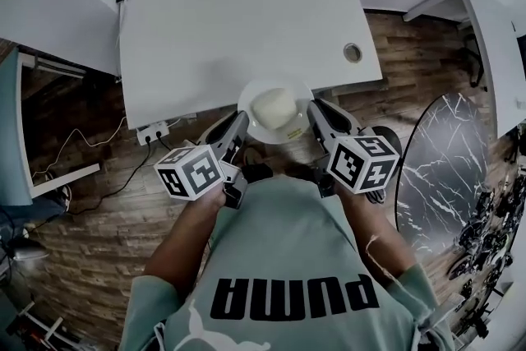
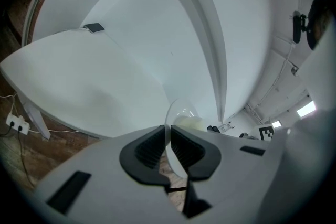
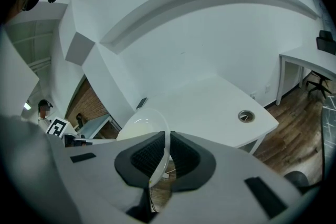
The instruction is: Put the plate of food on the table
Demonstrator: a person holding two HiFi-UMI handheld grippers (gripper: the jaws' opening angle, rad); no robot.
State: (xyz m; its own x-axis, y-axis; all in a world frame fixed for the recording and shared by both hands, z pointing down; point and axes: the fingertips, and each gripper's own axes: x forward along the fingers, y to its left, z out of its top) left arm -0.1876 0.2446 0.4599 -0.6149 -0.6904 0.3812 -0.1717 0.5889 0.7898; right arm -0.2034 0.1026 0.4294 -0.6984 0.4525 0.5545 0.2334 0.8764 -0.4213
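We read one word: PUMA, in big black capitals on the person's pale green shirt [image 1: 288, 259], upside down in the head view. The cube [image 1: 191, 171] of the left gripper [image 1: 237, 126] and the cube [image 1: 364, 162] of the right gripper [image 1: 316, 116] carry black-and-white square markers.

Food [image 1: 275, 105] on plate [image 1: 260, 128]: type unclear.

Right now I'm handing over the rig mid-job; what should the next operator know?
Grippers: the left gripper is shut on the plate at its left rim, the right gripper on its right rim.
Things: the plate, with a pale mound of food, sits at the near edge of the white table, partly over the floor. Contact with the table cannot be told.
Done: plate at the table.
Left: move it further in, set it down, release.
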